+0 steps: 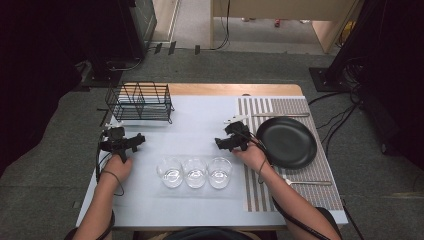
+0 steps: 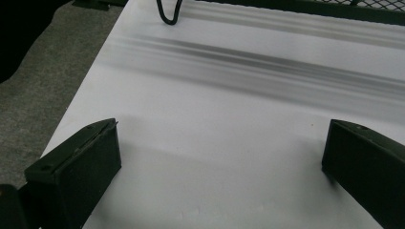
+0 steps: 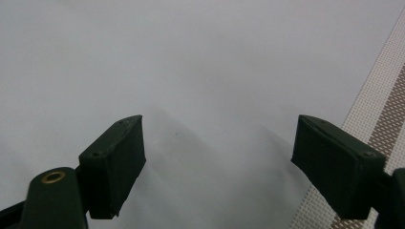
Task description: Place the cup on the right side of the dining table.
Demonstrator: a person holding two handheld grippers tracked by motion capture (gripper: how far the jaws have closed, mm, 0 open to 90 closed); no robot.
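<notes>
While left claw (image 2: 219, 152) and right claw (image 3: 217, 157) gape empty over the bench (image 1: 200, 120) | glasses (image 1: 195, 172) in a row between our hands, plate (image 1: 286, 142) just beside right claw | we judge a careless reach could tip one glass into its neighbour

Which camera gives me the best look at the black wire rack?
The high view: the wire rack stands whole at far left. The left gripper view catches one wire foot and a lower edge; the right gripper view faces table and placemat.
</notes>
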